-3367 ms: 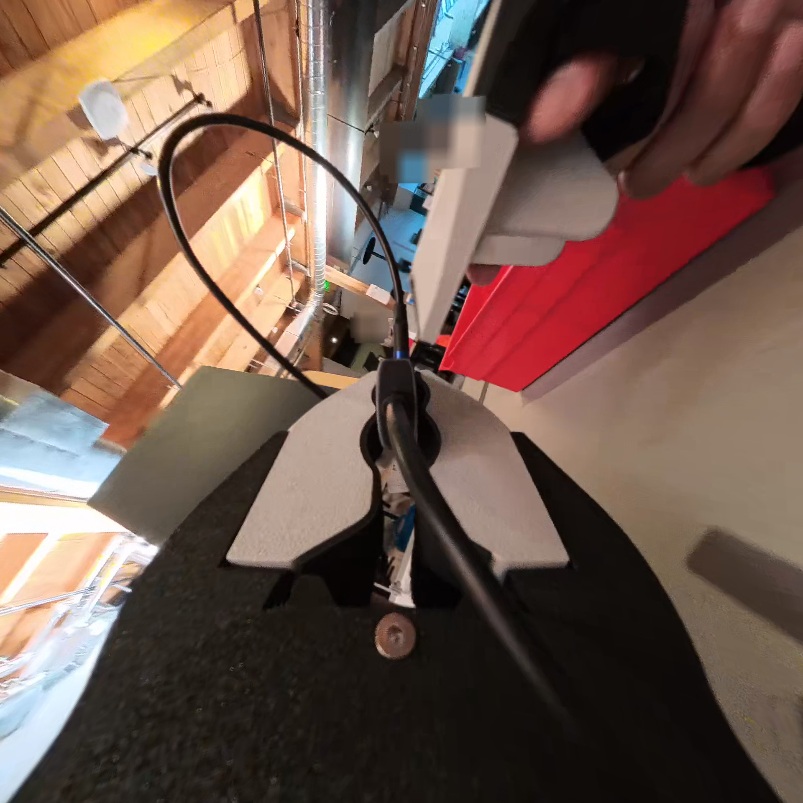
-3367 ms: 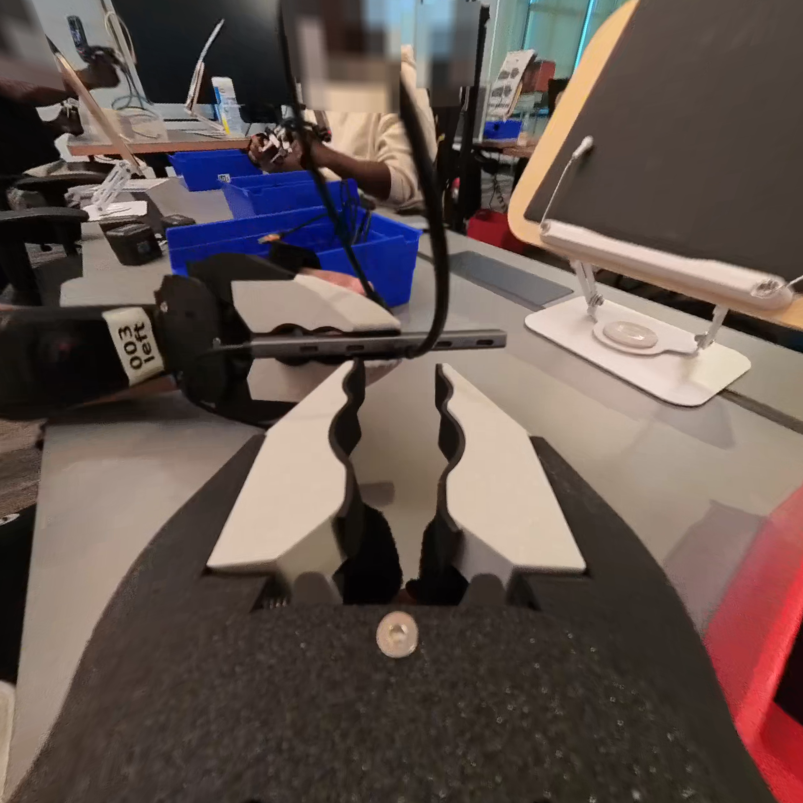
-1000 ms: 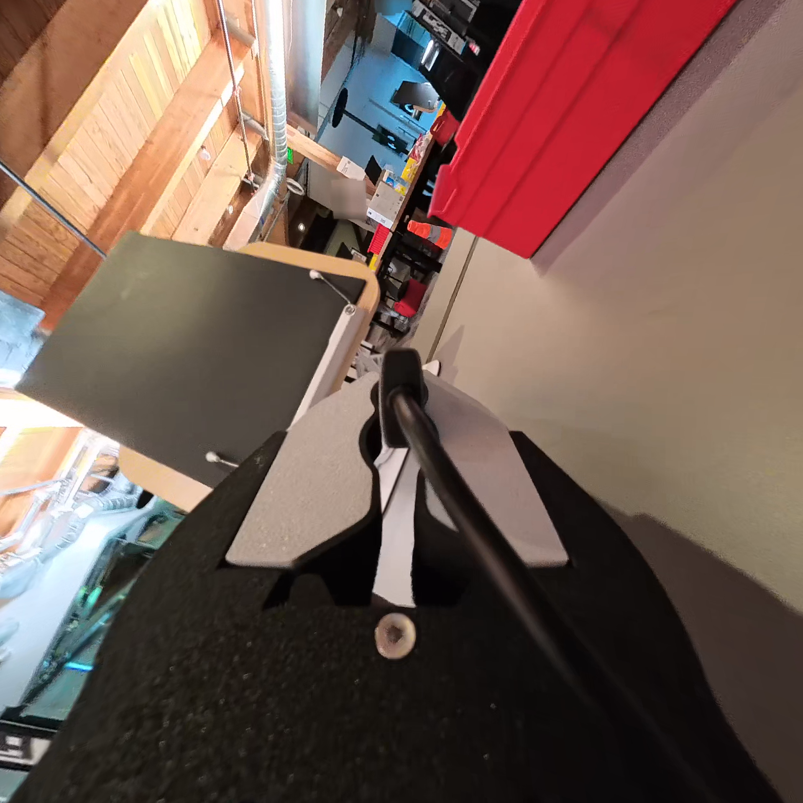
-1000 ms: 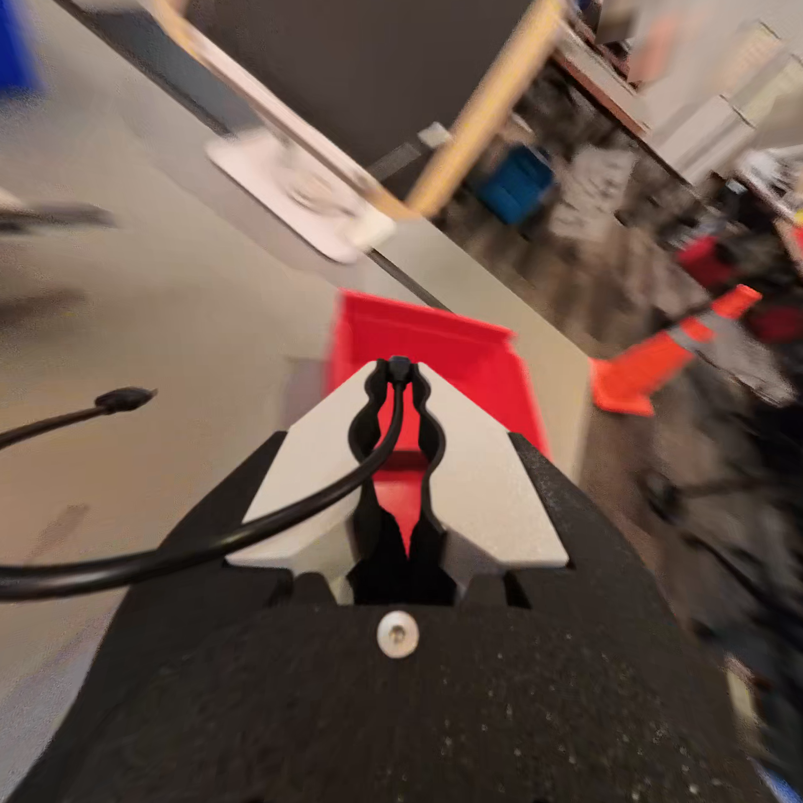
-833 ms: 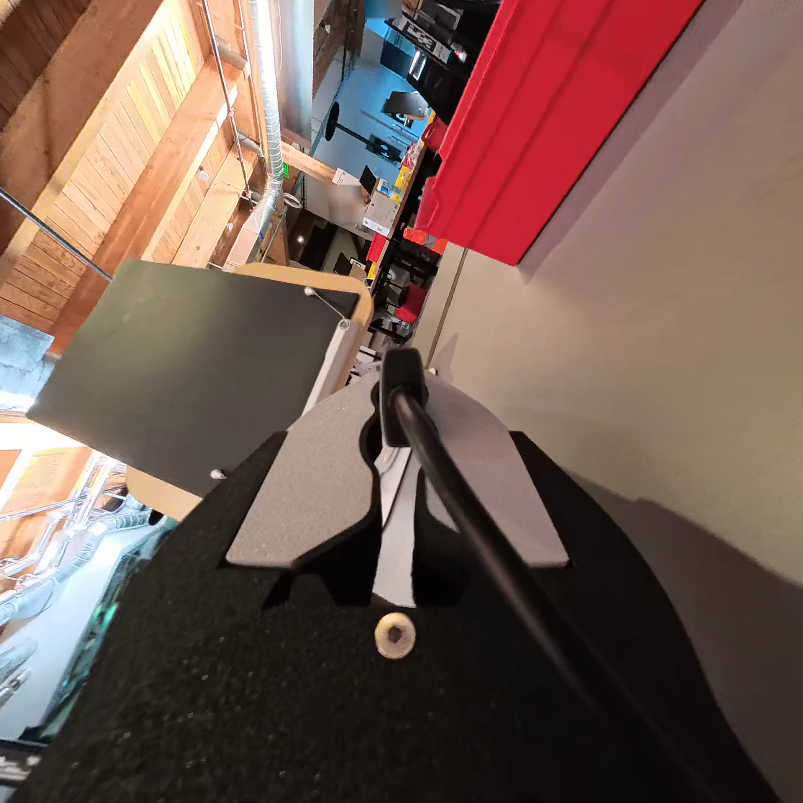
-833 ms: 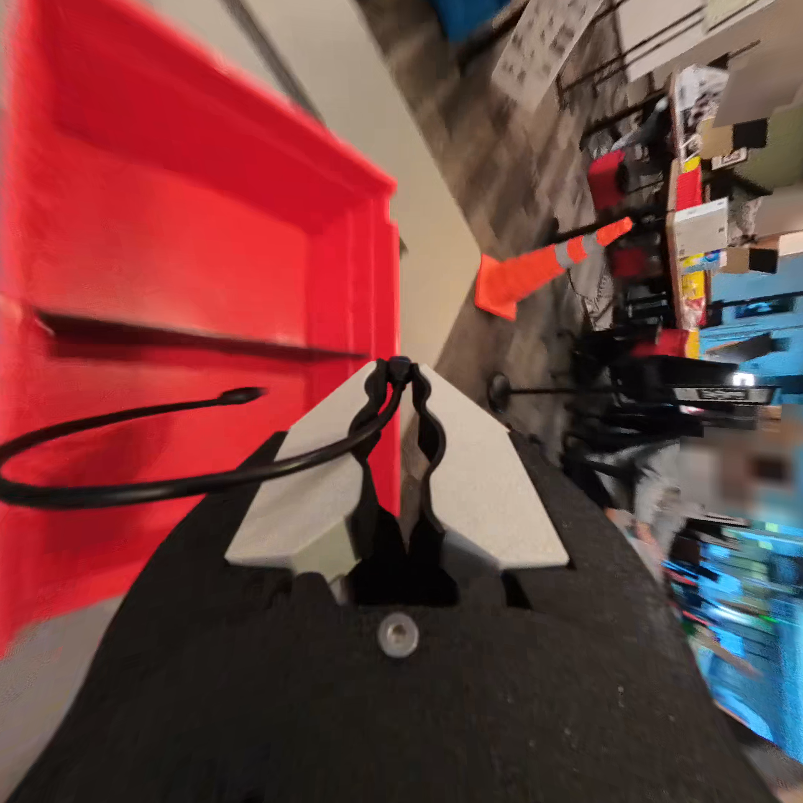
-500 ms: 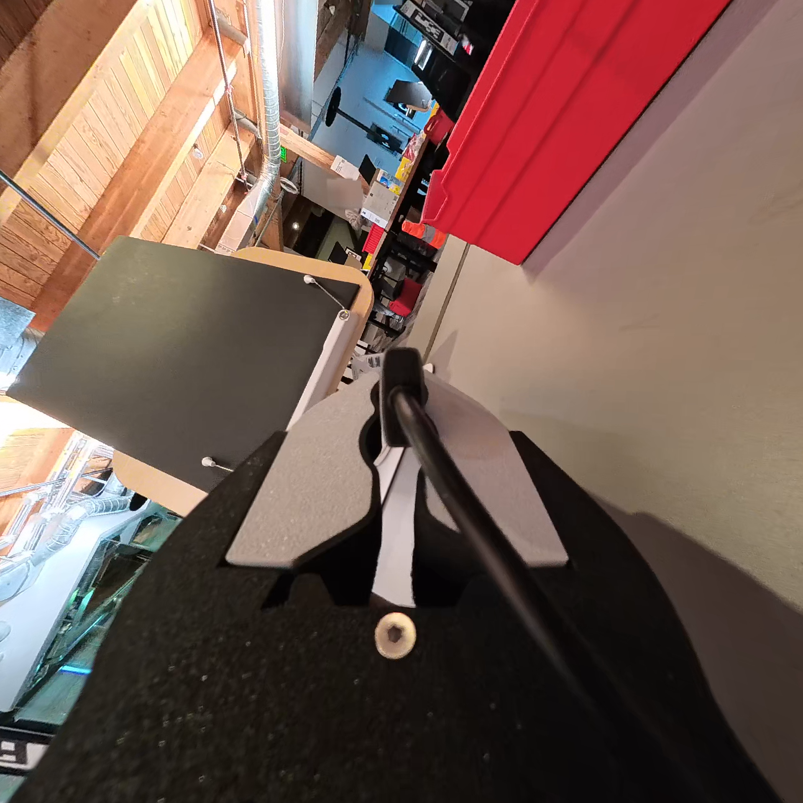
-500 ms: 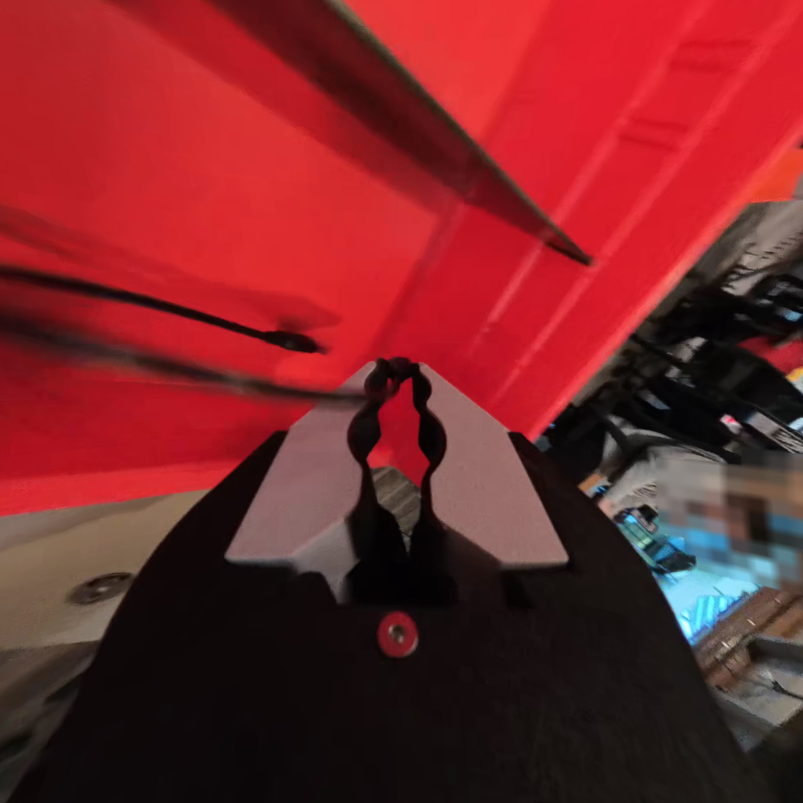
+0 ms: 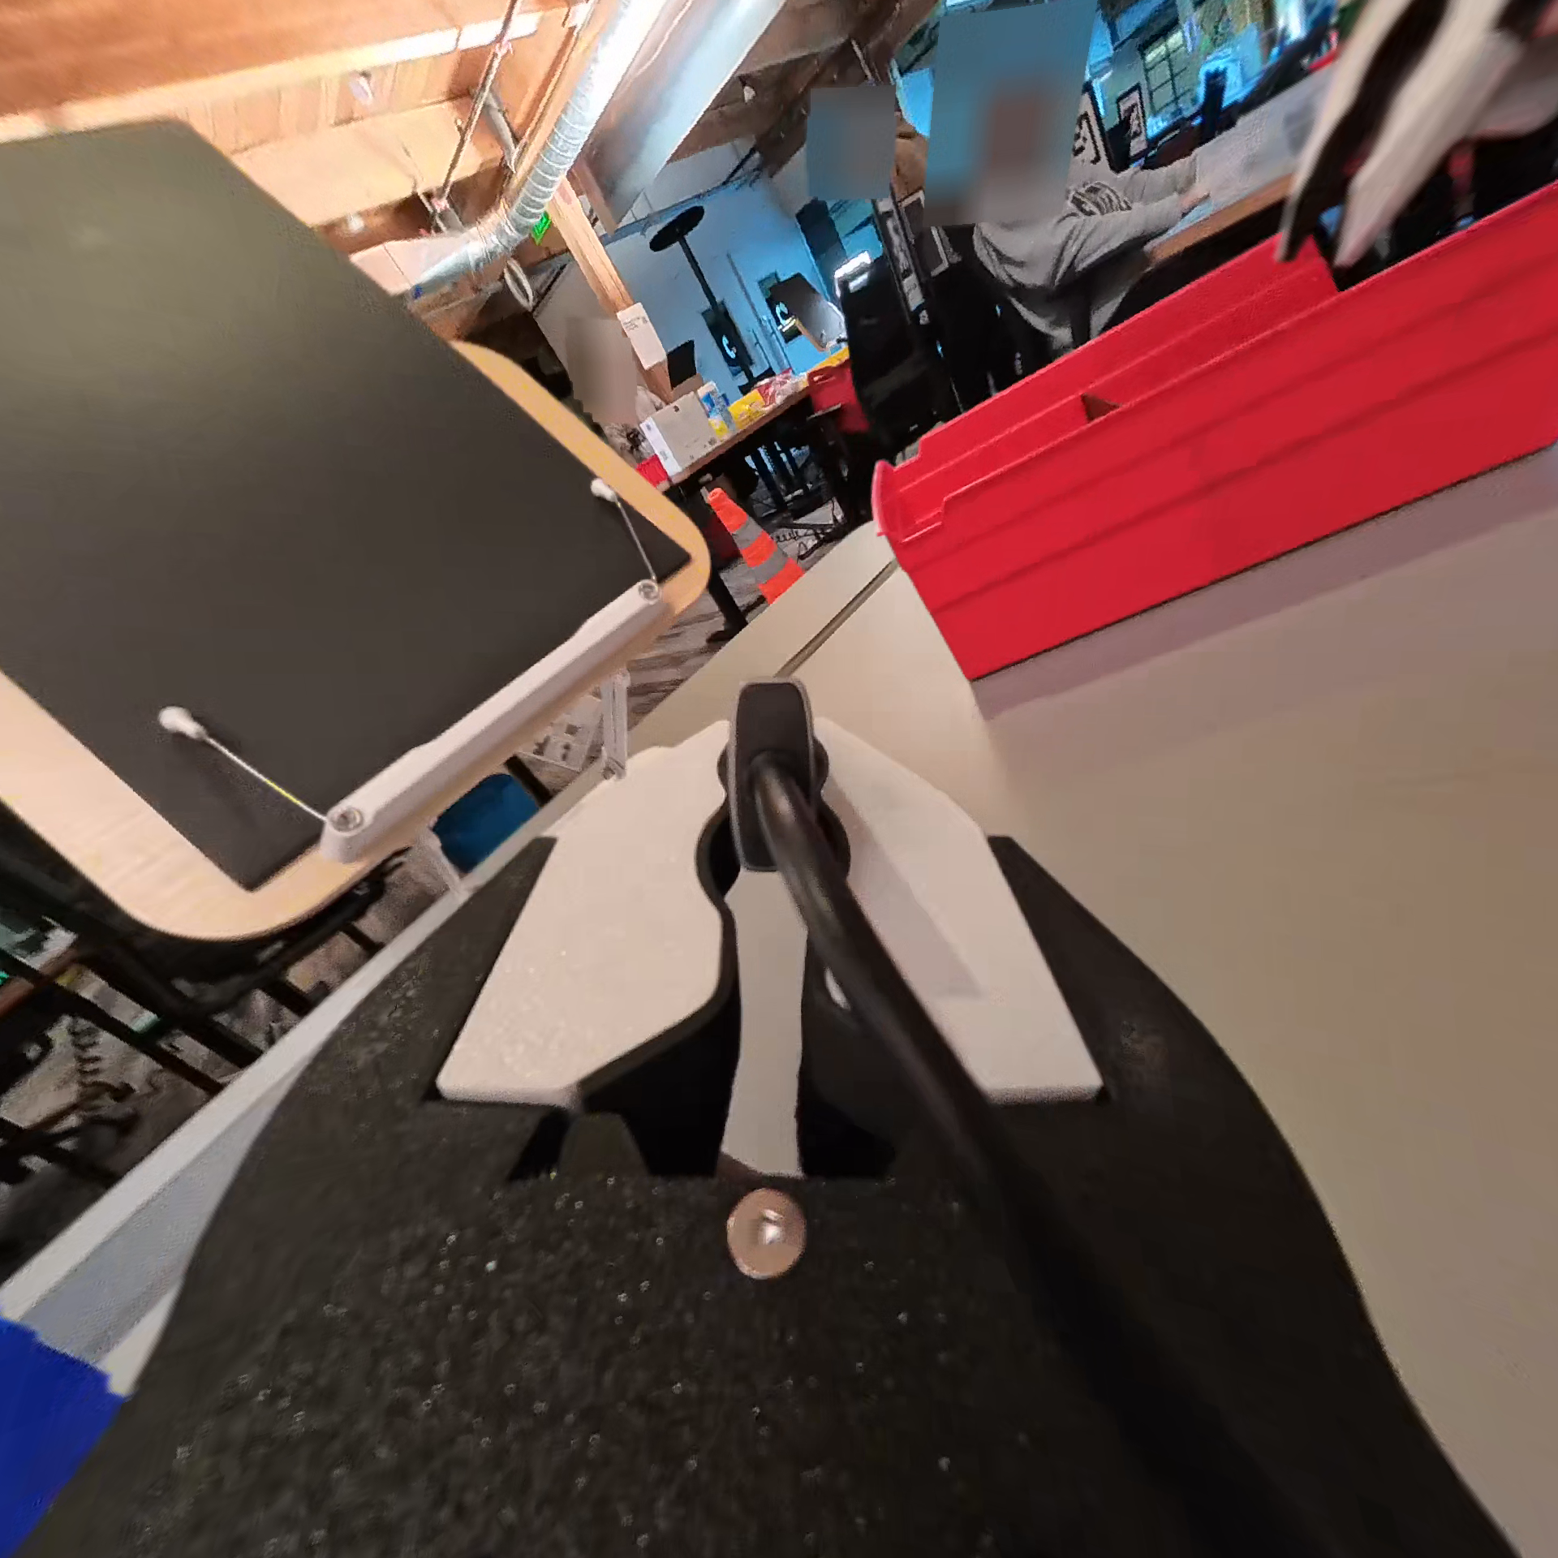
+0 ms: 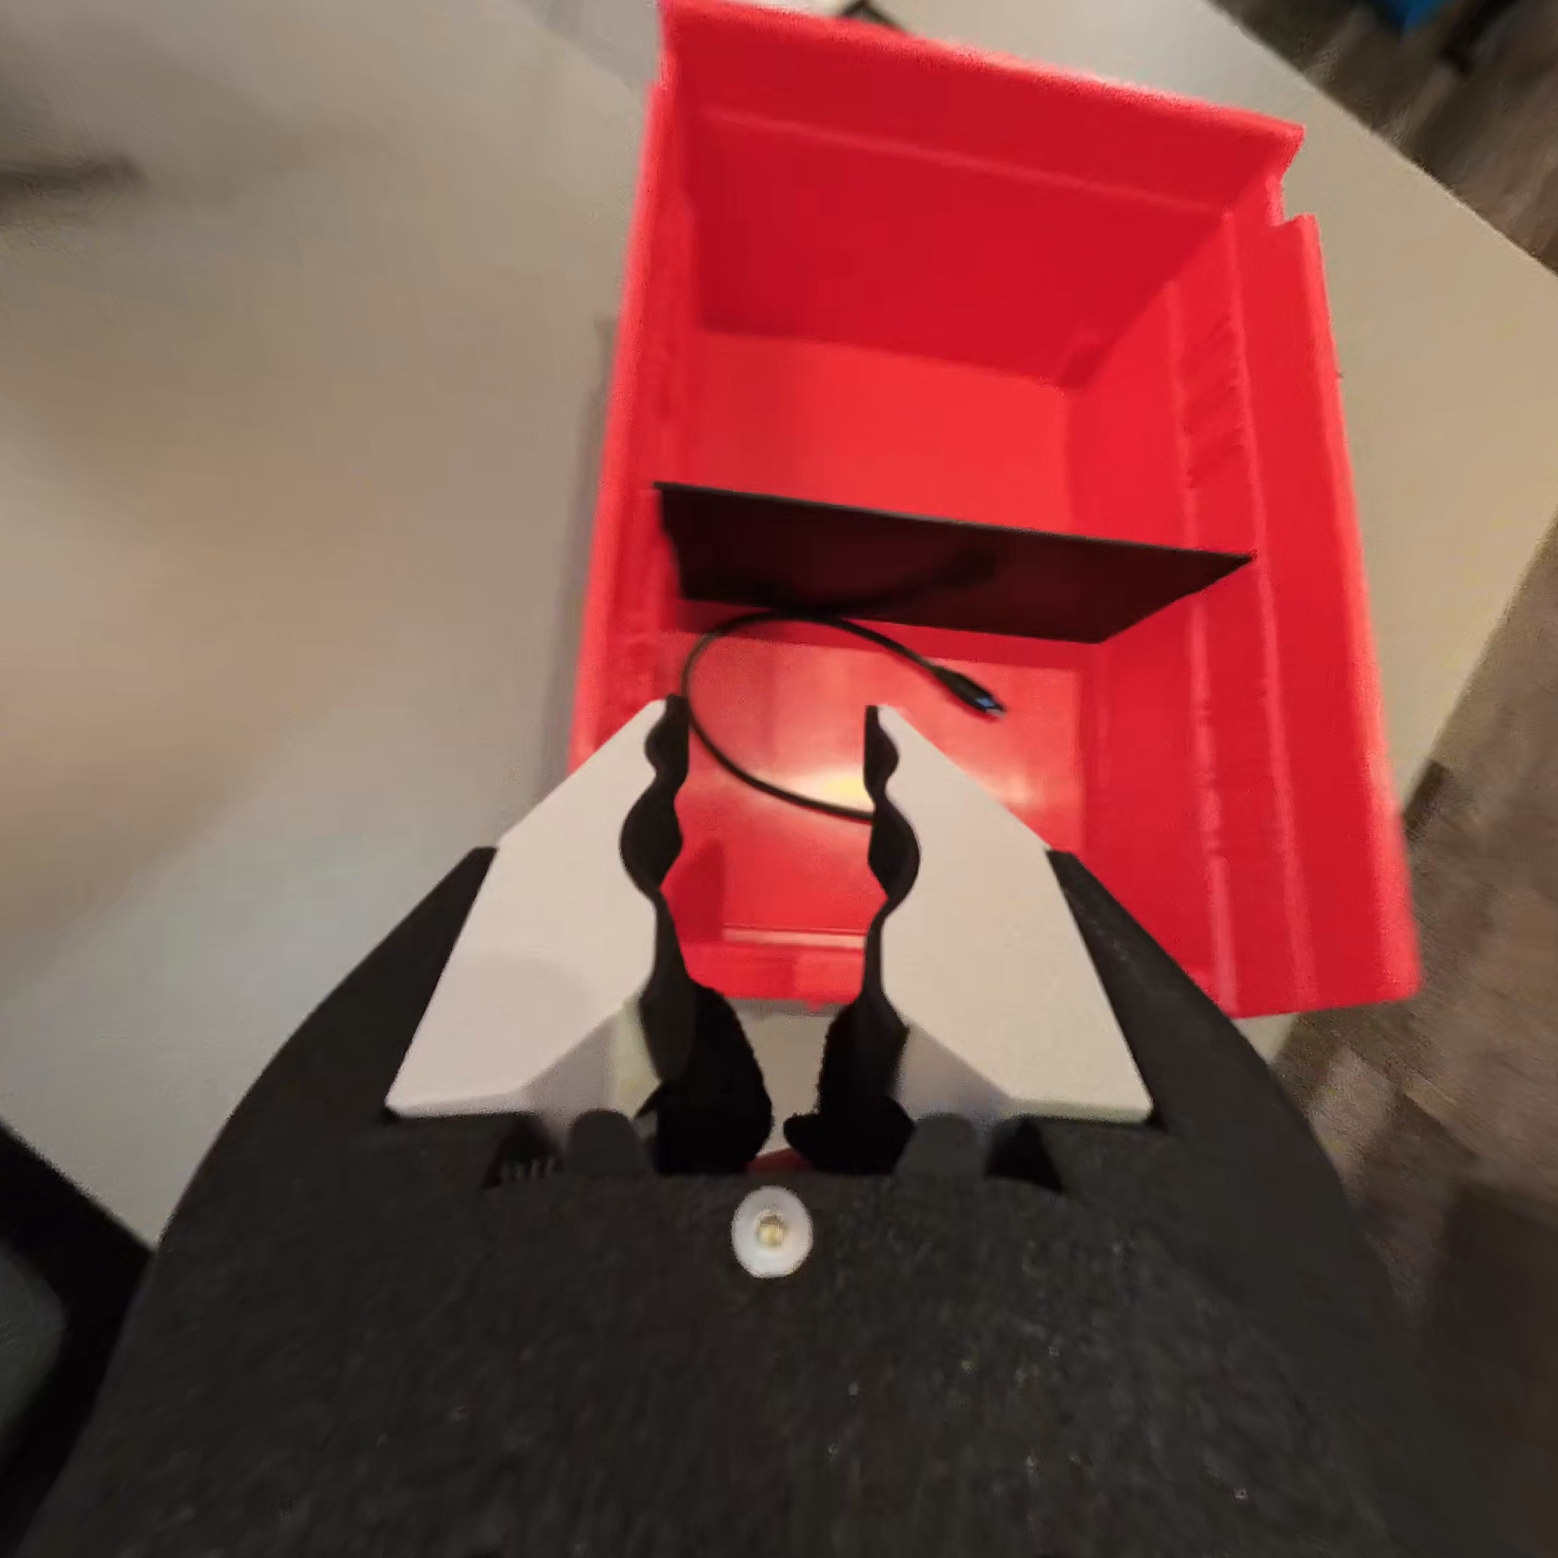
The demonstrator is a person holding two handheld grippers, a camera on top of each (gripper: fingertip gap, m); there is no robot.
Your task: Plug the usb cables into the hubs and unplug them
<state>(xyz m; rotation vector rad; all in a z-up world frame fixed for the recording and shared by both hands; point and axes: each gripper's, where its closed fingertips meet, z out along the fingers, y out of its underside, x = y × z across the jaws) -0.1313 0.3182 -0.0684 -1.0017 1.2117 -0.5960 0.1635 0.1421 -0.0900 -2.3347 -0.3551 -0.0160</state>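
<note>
My left gripper (image 9: 771,742) is shut on the plug end of a black cable (image 9: 809,860), low over the beige table (image 9: 1265,843); the cable trails back over the gripper body. The red bin (image 9: 1180,472) stands to its right. My right gripper (image 10: 771,717) is open and empty, held above the near end of the red bin (image 10: 1265,590). A second black cable (image 10: 843,658) lies curled on the bin floor in the near compartment, in front of a black divider (image 10: 969,573). The right gripper also shows at the top right of the left wrist view (image 9: 1416,110).
A black board with a wooden rim (image 9: 253,472) hangs over the table's left edge. An orange cone (image 9: 759,548) stands on the floor beyond. A blue object (image 9: 42,1425) sits at the lower left. A person in grey (image 9: 1087,244) sits at a far table. Spacing between my two grippers at the tips: around 35 centimetres.
My right gripper has opened and let go of its cable, which now lies in the red bin. The left gripper has rolled toward level, still gripping its cable.
</note>
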